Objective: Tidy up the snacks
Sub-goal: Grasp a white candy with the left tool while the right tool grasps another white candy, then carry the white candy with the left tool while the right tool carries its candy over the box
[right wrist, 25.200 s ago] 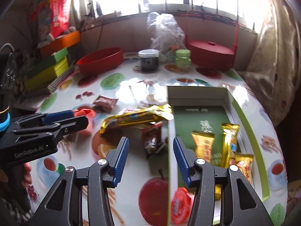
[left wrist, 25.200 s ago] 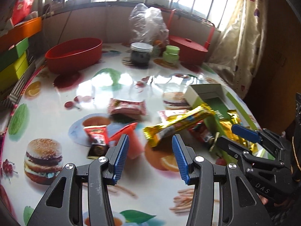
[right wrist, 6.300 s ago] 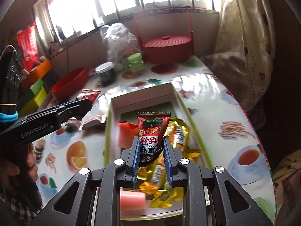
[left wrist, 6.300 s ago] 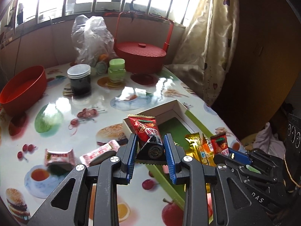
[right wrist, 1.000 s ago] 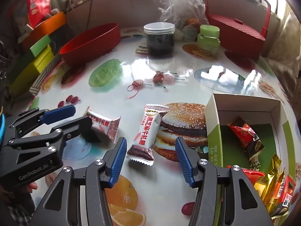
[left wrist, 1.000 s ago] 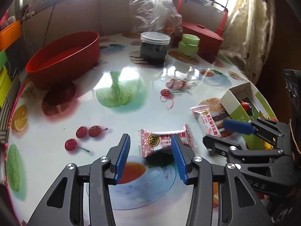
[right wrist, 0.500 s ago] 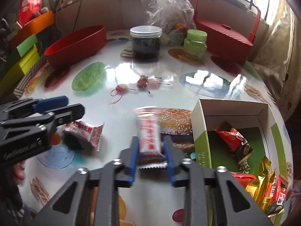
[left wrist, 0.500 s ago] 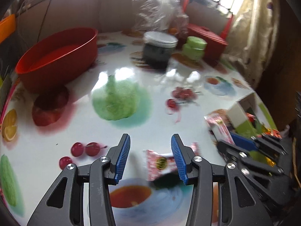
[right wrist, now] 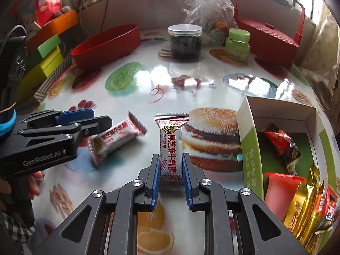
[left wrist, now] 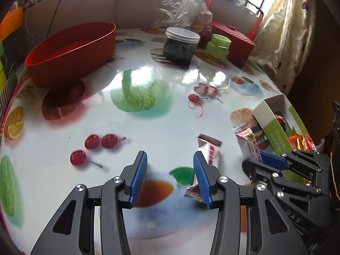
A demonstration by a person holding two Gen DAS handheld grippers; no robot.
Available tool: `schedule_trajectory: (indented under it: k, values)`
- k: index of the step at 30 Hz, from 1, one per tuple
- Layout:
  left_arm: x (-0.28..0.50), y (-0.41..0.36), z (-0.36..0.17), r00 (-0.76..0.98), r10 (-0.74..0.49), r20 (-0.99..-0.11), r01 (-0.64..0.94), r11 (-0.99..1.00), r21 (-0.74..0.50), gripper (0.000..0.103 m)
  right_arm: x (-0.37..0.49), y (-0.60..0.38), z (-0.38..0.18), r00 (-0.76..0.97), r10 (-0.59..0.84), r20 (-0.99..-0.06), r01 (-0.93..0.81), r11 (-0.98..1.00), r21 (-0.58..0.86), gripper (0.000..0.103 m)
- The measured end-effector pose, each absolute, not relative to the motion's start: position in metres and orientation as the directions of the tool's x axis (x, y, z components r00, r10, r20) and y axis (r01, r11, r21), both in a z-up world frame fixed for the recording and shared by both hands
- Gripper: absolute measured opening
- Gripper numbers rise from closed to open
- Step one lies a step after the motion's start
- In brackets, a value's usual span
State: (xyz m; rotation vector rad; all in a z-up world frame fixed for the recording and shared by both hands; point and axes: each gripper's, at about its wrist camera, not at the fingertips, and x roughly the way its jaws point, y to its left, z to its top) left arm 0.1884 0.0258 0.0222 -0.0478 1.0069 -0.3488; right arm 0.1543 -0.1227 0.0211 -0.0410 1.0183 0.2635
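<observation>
My right gripper (right wrist: pixel 171 167) is shut on a white-and-red candy packet (right wrist: pixel 171 146), held upright just left of the green-and-white box (right wrist: pixel 249 146). That packet also shows in the left wrist view (left wrist: pixel 248 146), in the right gripper (left wrist: pixel 258 161). My left gripper (left wrist: pixel 170 174) is open over the table; a second white-and-red candy packet (left wrist: pixel 209 155) lies against its right finger (left wrist: pixel 200 178), not between the jaws. In the right wrist view this packet (right wrist: pixel 115 138) lies by the left gripper (right wrist: pixel 93 119). The box holds several wrapped snacks (right wrist: pixel 282 142).
A red oval bowl (left wrist: pixel 70 53), a dark jar with a white lid (left wrist: pixel 180 46), a small green jar (left wrist: pixel 218 45), a red lidded basket (right wrist: pixel 269 36) and a clear plastic bag (left wrist: pixel 180 2) stand at the back. Coloured boxes (right wrist: pixel 48 57) sit at the left edge.
My right gripper has shut on its candy packet and lifted it upright. My left gripper has shifted left, so the second packet now sits by its right finger and has tilted.
</observation>
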Motion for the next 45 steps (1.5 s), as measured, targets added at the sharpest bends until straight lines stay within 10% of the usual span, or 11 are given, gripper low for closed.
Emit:
schedule_trajectory:
  k: [27, 34, 45]
  values:
    - [0.181, -0.019, 0.019, 0.485, -0.267, -0.833, 0.326, 0.939, -0.111, 0.046, 0.143, -0.128, 0.022, 0.487, 0.215, -0.846, -0.239, 0.965, 0.107, 0.019]
    - [0.18, -0.02, 0.018, 0.489, -0.265, -0.831, 0.327, 0.939, -0.107, 0.023, 0.142, -0.128, 0.022, 0.487, 0.22, -0.845, -0.235, 0.965, 0.115, 0.019]
    - [0.175, -0.02, 0.023, 0.504, -0.266, -0.822, 0.321, 0.941, -0.109, 0.022, 0.139, -0.128, 0.024, 0.49, 0.225, -0.842, -0.24, 0.964, 0.118, 0.019]
